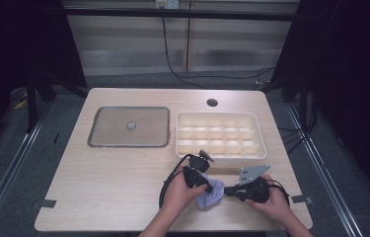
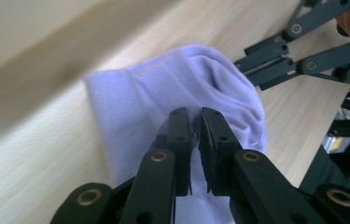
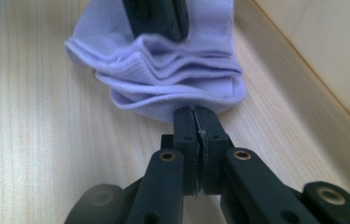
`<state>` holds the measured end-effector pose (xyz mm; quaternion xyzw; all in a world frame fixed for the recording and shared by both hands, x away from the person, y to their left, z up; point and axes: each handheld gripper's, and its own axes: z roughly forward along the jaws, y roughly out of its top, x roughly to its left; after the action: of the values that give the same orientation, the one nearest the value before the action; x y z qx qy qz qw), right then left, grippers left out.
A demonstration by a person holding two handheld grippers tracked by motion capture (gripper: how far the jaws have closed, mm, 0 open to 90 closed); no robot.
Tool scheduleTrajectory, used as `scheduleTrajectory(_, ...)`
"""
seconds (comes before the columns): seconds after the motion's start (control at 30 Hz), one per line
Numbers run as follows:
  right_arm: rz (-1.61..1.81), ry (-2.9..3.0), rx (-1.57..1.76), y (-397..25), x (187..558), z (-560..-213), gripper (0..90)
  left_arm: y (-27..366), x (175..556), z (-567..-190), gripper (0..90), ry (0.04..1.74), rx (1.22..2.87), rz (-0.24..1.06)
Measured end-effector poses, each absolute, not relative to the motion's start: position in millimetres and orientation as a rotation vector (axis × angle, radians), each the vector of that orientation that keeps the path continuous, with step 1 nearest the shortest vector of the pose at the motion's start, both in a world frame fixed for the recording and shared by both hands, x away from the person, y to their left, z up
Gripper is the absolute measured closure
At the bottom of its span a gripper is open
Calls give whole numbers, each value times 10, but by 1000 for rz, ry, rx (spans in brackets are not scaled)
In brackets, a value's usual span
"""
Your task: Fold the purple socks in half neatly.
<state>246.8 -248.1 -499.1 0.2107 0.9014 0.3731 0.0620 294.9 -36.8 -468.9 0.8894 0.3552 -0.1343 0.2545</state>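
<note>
High view, wooden table (image 1: 113, 173), grey carpet (image 1: 5, 163)

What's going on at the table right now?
A person is working a pale purple sock at the near edge of the table with two handheld grippers. The left gripper is shut on the sock's bunched fabric, and the right gripper pinches its edge from the other side. The compartment tray and the flat metal tray sit farther back.
</note>
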Motion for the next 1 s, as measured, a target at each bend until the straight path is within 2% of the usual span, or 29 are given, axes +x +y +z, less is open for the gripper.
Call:
scheduleTrajectory(0.43,1124,2726,631,-2478,2461,-4990,881,-426,2882,-4740,824,936,2431,-324)
scheduleTrajectory(0.67,1126,2728,639,-2480,2461,-4990,881,-397,2893,-4740,788,944,2407,-379)
scheduleTrajectory(1.0,1131,2726,640,-2484,2461,-4993,881,-382,2883,-4673,769,939,2404,-387)
